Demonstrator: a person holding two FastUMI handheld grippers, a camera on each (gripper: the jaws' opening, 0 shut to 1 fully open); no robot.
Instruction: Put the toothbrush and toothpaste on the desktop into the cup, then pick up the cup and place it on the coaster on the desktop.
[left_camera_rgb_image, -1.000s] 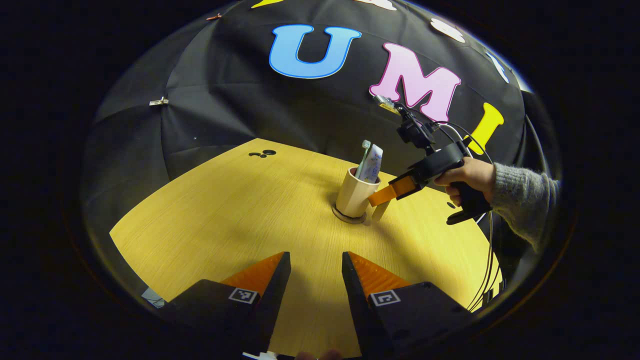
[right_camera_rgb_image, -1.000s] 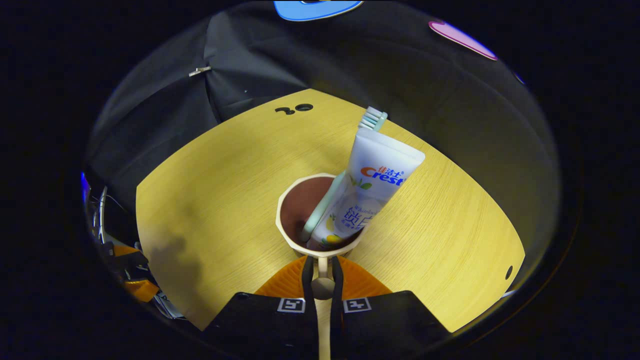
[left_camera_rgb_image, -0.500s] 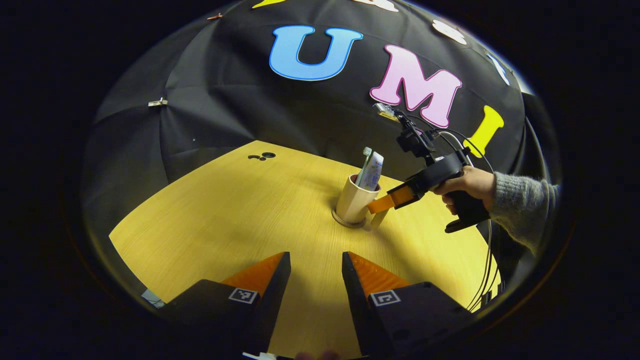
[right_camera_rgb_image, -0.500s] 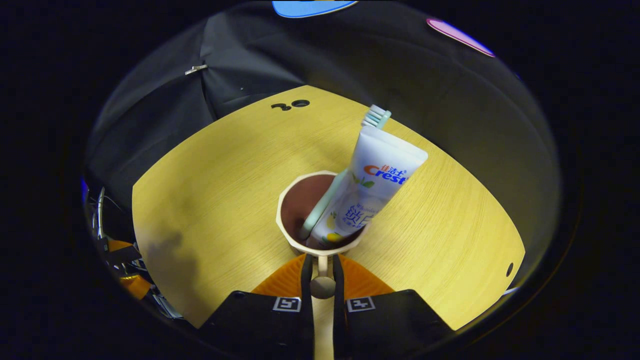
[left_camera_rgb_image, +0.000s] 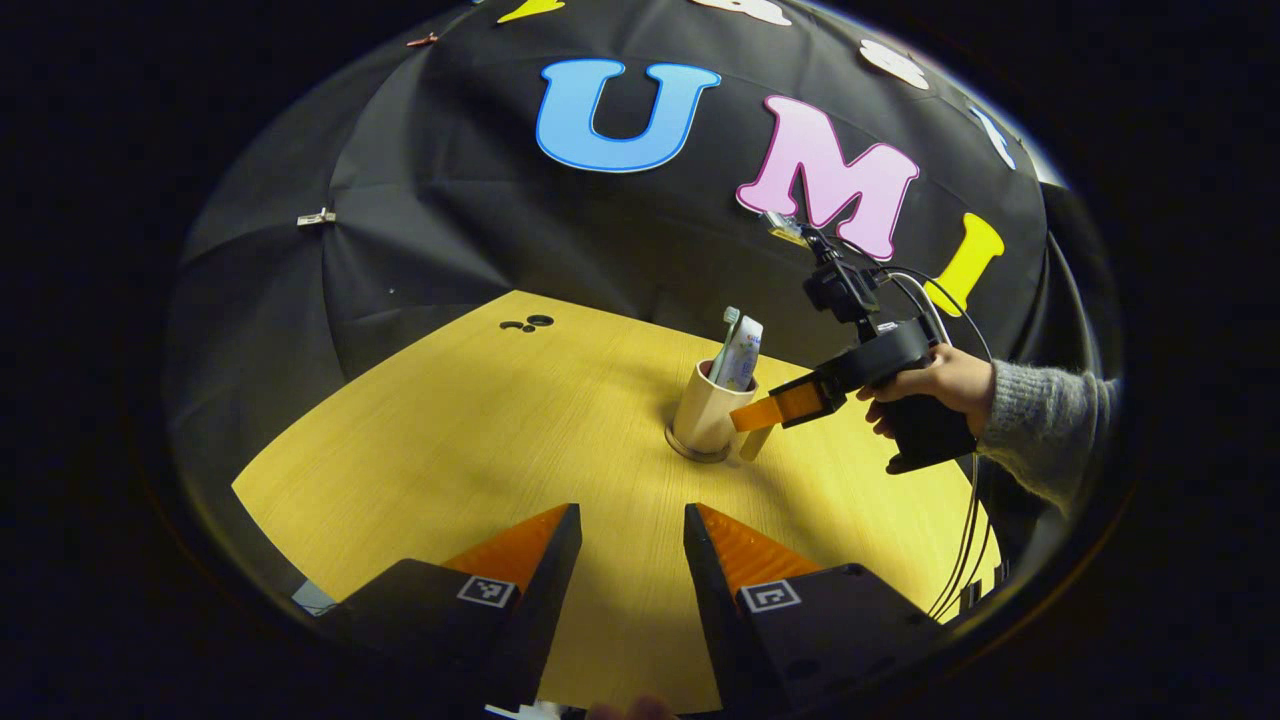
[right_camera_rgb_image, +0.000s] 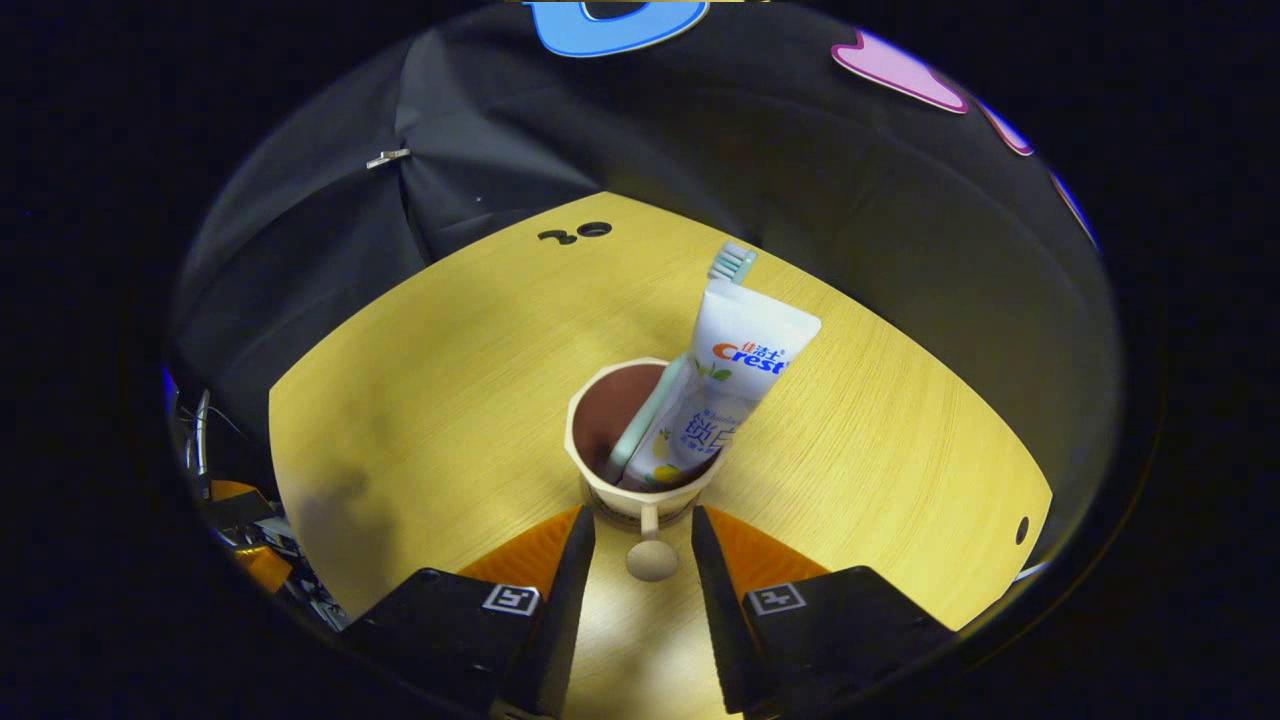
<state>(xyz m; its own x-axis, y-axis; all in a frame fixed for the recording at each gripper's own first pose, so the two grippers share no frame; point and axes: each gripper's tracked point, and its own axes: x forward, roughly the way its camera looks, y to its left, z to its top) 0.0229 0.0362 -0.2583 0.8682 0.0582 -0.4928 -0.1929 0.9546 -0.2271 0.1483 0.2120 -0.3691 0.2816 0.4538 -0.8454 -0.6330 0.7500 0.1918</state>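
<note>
cup (right_camera_rgb_image: 640, 480) on coaster (left_camera_rgb_image: 697, 452): toothbrush (right_camera_rgb_image: 640, 420)+toothpaste (right_camera_rgb_image: 728, 375) inside | both grippers' fingers spread

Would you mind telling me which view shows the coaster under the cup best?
The left gripper view: the coaster shows as a dark ring around the base of the cup. In the right gripper view, looking down from above, the cup covers it almost entirely.

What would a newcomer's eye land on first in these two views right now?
First the cup at the middle of the yellow table, with the toothpaste tube and toothbrush leaning out of it. In the left gripper view it sits on the round coaster. Next the right gripper, jaws apart on either side of the cup's handle.
</note>
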